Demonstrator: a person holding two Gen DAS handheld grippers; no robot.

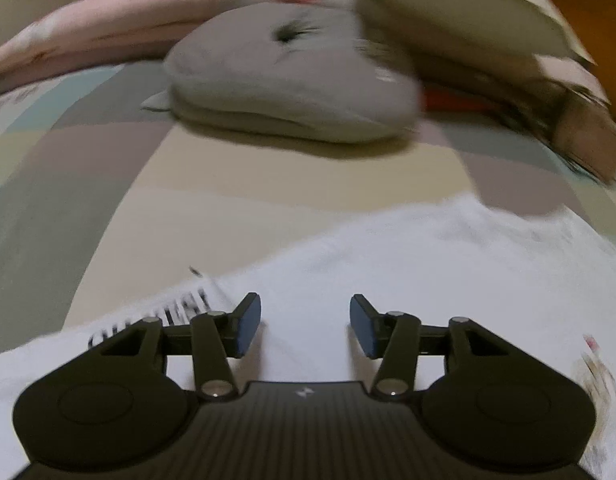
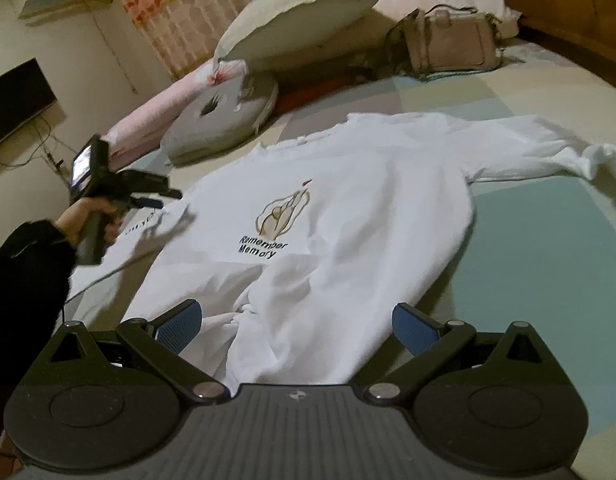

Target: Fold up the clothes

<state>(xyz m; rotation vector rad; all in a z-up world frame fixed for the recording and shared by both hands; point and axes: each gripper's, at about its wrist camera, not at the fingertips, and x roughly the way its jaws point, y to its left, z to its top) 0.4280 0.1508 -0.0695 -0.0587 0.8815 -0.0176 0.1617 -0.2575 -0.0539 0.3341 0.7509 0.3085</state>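
Note:
A white sweatshirt [image 2: 348, 200] with a hand print and the words "Remember Memory" lies spread front-up on the bed. Its far sleeve [image 2: 548, 148] stretches out to the right. My right gripper [image 2: 295, 326] is open, its blue pads either side of the hem. My left gripper [image 1: 305, 326] is open and empty just above the white cloth [image 1: 428, 264], beside the sleeve with black lettering [image 1: 179, 312]. In the right wrist view the left gripper [image 2: 155, 196] is held by a hand at the shirt's left sleeve.
A patchwork bedsheet [image 2: 528, 248] covers the bed. A grey cushion [image 1: 291, 80], a pink quilt [image 2: 155, 120], a cream pillow [image 2: 299, 16] and a pink bag [image 2: 452, 44] lie at the far end. A TV [image 2: 15, 100] hangs on the left wall.

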